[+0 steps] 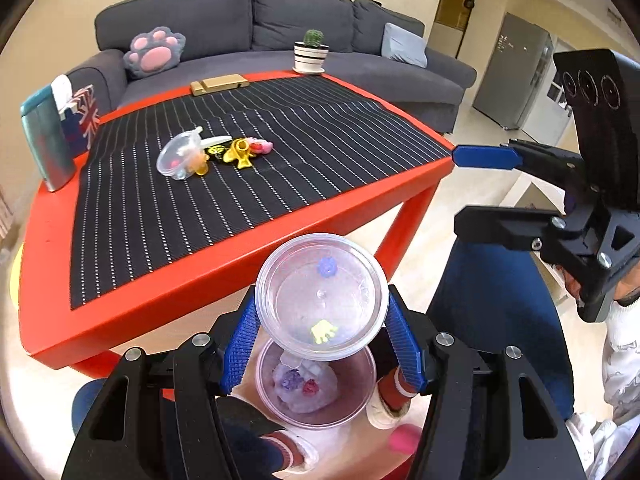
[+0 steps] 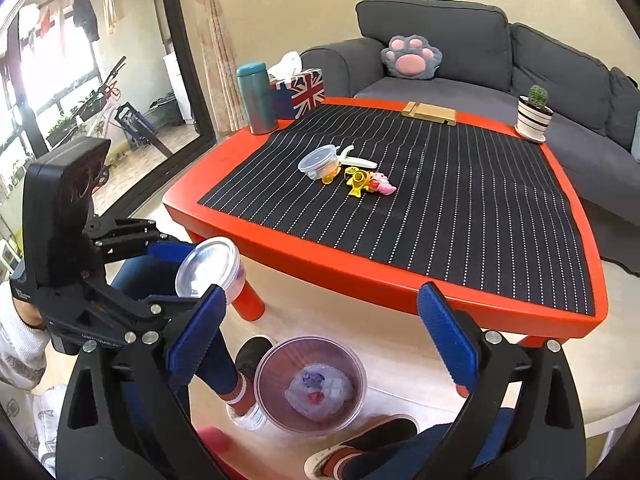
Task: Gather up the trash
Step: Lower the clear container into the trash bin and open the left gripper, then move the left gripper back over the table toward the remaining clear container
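The left gripper is clamping a lidded clear plastic cup directly above the translucent trash bin on the floor, ready to drop it, while the right gripper is hanging wide open and empty beside it.

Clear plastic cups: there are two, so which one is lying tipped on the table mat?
The small lidded cup beside the yellow and pink scraps on the striped mat. The other cup is held off the table, in the left claw.
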